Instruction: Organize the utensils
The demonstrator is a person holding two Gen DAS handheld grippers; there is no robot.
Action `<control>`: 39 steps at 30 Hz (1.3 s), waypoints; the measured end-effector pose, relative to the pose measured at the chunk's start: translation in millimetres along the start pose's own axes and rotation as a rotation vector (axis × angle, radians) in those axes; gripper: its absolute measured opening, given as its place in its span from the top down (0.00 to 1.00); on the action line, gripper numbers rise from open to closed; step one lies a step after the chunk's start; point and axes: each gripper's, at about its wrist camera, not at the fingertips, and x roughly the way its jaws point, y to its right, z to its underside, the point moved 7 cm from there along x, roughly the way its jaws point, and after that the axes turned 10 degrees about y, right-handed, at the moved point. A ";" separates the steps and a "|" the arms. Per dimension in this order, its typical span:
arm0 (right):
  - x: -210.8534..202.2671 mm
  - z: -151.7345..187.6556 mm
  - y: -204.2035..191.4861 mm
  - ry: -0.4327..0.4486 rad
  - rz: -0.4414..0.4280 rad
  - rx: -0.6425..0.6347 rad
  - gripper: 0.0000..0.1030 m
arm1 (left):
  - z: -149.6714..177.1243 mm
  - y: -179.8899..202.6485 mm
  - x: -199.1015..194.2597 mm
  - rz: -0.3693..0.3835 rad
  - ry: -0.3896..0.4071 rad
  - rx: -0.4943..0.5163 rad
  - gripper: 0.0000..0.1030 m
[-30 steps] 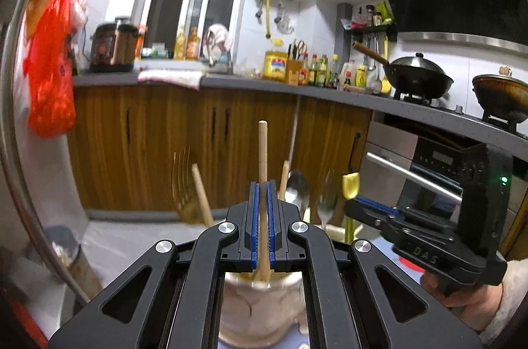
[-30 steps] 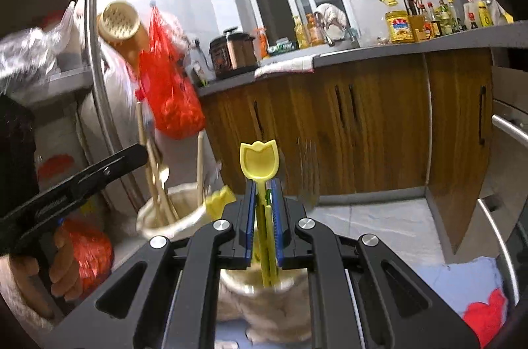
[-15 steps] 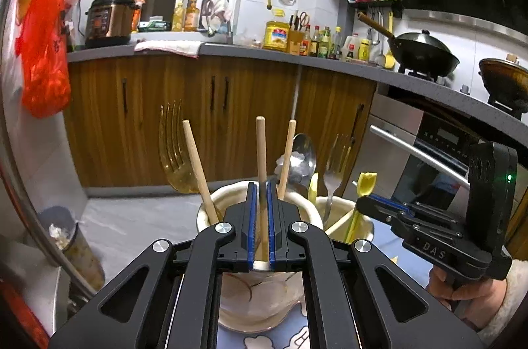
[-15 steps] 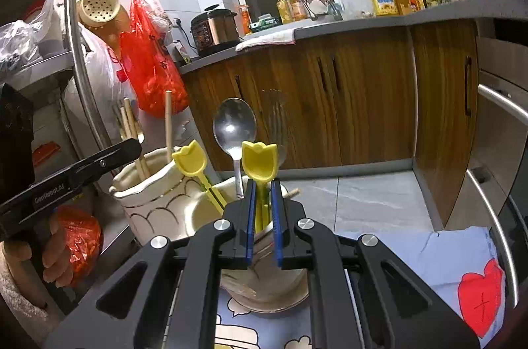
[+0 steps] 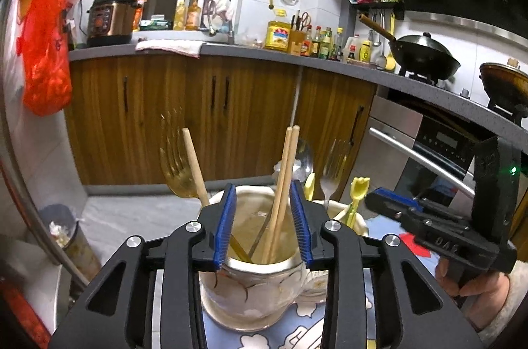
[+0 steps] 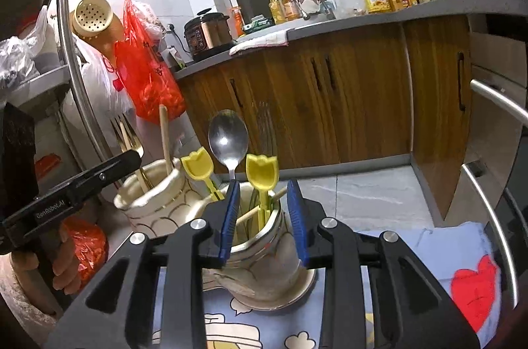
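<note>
Two cream ceramic cups stand side by side on a blue cartoon cloth. My left gripper (image 5: 262, 222) is open over the left cup (image 5: 250, 293), which holds wooden chopsticks (image 5: 283, 184) and a gold fork (image 5: 176, 164). My right gripper (image 6: 264, 218) is open over the right cup (image 6: 267, 266), which holds two yellow tulip-shaped spoons (image 6: 261, 174), a steel spoon (image 6: 228, 139) and a fork. The right gripper also shows in the left wrist view (image 5: 389, 204), and the left one in the right wrist view (image 6: 125, 161).
The blue cloth (image 6: 435, 250) has a red heart at its right. Wooden cabinets (image 5: 211, 114) and a grey counter run behind. An oven with a steel handle (image 5: 419, 157) is at the right. A red bag (image 5: 46, 52) hangs at the left, near a bin (image 5: 66, 233).
Both grippers came down over the cups and opened. The left one let go of a chopstick into the left cup. The right one let go of a yellow spoon into the right cup.
</note>
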 end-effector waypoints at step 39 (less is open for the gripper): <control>-107.3 45.7 -3.1 -0.006 0.128 -0.173 0.05 | 76.4 26.1 -90.4 -0.129 -0.062 0.132 0.05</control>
